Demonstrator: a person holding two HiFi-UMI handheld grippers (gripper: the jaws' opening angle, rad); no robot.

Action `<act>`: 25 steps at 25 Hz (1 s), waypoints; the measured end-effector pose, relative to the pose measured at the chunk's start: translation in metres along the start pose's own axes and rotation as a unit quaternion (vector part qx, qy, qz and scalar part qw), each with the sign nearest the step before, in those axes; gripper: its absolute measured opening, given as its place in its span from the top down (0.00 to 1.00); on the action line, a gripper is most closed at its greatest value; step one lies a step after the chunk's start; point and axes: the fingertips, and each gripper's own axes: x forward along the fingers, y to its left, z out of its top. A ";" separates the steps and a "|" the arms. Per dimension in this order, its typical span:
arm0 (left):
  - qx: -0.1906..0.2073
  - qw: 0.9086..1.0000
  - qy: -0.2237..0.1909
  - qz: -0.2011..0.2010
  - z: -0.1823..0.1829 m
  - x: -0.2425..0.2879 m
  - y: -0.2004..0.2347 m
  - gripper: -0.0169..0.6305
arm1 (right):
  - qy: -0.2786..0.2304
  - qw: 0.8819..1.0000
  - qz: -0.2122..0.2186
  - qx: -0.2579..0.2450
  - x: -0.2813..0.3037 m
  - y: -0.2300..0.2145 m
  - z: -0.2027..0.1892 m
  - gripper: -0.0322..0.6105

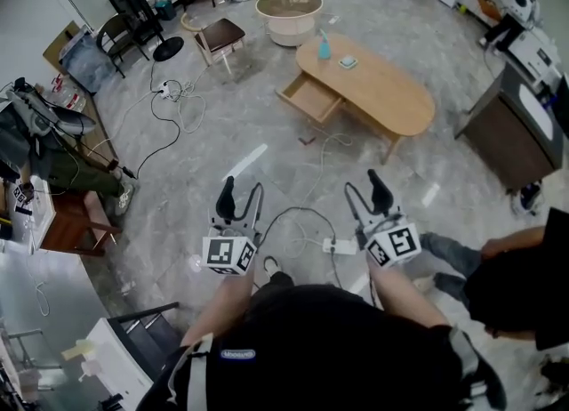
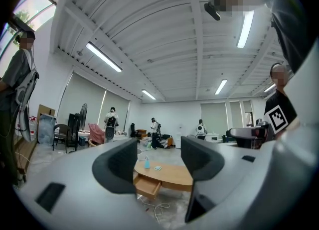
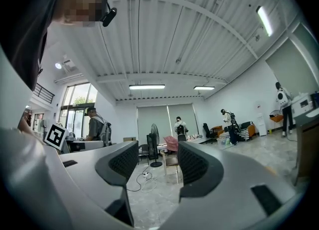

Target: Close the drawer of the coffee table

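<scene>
The left gripper (image 1: 242, 197) is held over the near floor (image 1: 222, 147), well apart from the table (image 1: 382, 89); its jaws are spread with nothing between them, and in the left gripper view the drawer (image 2: 147, 186) is framed far off in their gap. The drawer (image 1: 309, 98), of the same light wood as the table, is seen pulled out from the table's long near edge by its left end, so that its bare bottom is shown. A blue bottle (image 1: 324, 46) and a small flat item (image 1: 348, 62) are set near the table's left end. Open grey floor is left between grippers and drawer, crossed only by a white cable (image 1: 331, 147) and a power strip (image 1: 339, 245). The right gripper (image 1: 366, 196) is likewise held with jaws parted and empty. A dark cabinet (image 1: 507, 138) is placed off the table's right end. The drawer's handle cannot be made out, and a seated person (image 1: 507, 267) is cut off at the right edge.
</scene>
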 end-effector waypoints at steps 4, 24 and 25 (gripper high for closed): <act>-0.011 1.000 -0.004 -0.011 -0.009 0.029 0.058 0.58 | -0.005 1.000 -0.026 -0.012 0.053 0.011 -0.008 0.61; 0.022 0.995 0.001 -0.096 -0.004 0.135 0.216 0.58 | 0.003 0.999 -0.031 -0.040 0.251 0.042 -0.041 0.61; 0.022 0.995 0.001 -0.097 -0.004 0.141 0.220 0.58 | 0.003 0.999 -0.031 -0.040 0.258 0.041 -0.043 0.61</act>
